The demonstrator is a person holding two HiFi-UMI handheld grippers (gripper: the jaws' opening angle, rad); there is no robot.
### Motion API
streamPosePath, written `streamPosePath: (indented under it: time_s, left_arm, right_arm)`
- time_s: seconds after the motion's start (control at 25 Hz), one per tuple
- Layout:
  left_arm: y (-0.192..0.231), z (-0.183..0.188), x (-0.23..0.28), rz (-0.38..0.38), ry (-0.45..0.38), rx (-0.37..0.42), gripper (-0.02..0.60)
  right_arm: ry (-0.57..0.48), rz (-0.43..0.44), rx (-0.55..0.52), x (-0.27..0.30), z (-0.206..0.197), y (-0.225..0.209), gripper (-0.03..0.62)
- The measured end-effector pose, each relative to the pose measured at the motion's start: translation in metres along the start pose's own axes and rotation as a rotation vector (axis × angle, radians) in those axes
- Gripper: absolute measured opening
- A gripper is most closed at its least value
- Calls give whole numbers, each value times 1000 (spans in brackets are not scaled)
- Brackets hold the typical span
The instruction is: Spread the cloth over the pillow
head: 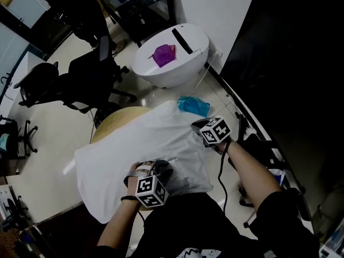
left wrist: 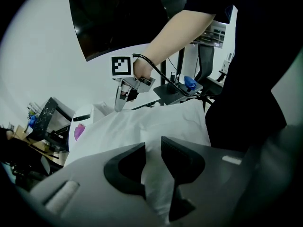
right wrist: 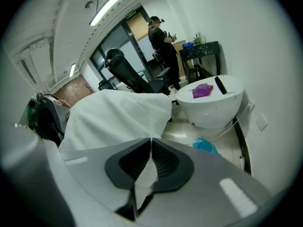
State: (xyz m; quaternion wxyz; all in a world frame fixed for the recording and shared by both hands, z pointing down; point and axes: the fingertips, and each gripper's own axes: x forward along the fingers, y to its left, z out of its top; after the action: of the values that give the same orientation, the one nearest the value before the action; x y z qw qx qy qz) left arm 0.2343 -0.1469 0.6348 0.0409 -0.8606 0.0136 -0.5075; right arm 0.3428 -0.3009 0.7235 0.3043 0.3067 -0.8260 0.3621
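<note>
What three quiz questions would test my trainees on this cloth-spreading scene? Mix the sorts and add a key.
1. True or false: the right gripper is open and empty.
2. What colour is the crumpled item lying on the white round unit? A green, B purple, C orange.
3. Fill the gap: the left gripper is shut on a fold of the white ____.

Key: 1 false, it is shut on the edge of the cloth; 2 B; 3 cloth.
</note>
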Motion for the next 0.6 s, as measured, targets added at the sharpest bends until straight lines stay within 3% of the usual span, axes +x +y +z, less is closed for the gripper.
streamPosePath:
  time_s: [0.2, 0.44, 0.6]
  left_arm:
    - [4, 3, -4, 2, 0, 3, 94]
    - [26, 12, -20, 63, -31, -3, 94]
    - [51, 19, -32, 123, -54, -12, 95]
  right_arm:
    - [-57, -8, -31, -10, 24, -8, 110]
    - [-110, -2, -196, -12, 78, -7, 112]
    - [-130, 71, -111, 2, 110, -12, 129]
